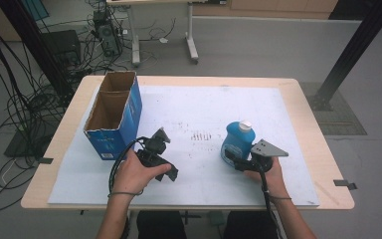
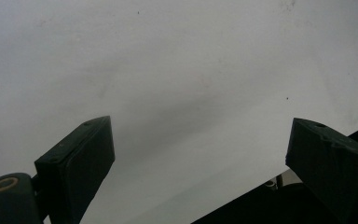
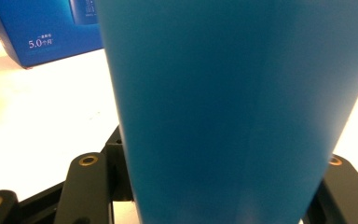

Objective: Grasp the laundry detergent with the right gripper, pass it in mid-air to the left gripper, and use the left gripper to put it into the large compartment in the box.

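Observation:
A blue bottle [image 1: 238, 141] with a white cap stands on the white sheet [image 1: 199, 107] right of centre. My right gripper [image 1: 235, 160] is at its lower part, jaws on either side, shut on it. In the right gripper view the blue bottle [image 3: 233, 102] sits very close between the jaws and hides their tips. My left gripper [image 1: 164, 167] is held low over the sheet near the table's front, left of centre. Its jaws stand wide apart, and my left gripper [image 2: 200, 126] is open with only bare sheet between them.
An open blue cardboard box [image 1: 113, 115] stands at the left of the sheet, a short way from my left hand; the blue box [image 3: 51, 28] is also at the upper left of the right gripper view. Cables and table legs lie on the floor beyond the wooden table [image 1: 303, 107].

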Demonstrator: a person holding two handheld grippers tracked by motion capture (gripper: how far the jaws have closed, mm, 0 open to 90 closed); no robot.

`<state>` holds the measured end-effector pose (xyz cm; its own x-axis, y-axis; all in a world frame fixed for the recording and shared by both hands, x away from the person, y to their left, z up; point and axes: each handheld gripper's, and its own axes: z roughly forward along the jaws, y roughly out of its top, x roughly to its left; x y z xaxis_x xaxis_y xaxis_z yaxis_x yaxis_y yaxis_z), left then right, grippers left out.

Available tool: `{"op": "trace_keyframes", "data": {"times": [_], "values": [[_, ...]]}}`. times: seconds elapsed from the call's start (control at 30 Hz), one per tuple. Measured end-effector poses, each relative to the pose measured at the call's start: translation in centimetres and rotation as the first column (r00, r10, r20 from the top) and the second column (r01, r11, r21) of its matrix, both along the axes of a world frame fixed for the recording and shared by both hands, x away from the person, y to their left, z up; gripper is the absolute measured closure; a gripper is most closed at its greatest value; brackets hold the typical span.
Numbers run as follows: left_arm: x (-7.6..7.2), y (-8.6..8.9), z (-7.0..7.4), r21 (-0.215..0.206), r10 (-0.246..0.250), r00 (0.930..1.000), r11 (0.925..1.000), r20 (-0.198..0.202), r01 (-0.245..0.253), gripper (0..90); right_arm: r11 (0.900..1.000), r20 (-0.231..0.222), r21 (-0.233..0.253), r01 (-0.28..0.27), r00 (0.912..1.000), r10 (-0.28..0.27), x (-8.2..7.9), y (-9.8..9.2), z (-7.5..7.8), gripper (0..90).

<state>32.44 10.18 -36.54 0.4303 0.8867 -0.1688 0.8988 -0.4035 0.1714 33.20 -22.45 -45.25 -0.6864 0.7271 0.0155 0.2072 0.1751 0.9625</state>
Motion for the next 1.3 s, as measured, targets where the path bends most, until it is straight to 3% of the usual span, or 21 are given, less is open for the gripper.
{"op": "trace_keyframes", "data": {"times": [1.3], "values": [[0.28,-0.22,-0.07,0.001,-0.001,1.0,1.0,0.001,0.001,8.2,1.0,-0.002,0.002,0.008,1.0,-0.008,-0.08,0.04,0.0,41.9]]}}
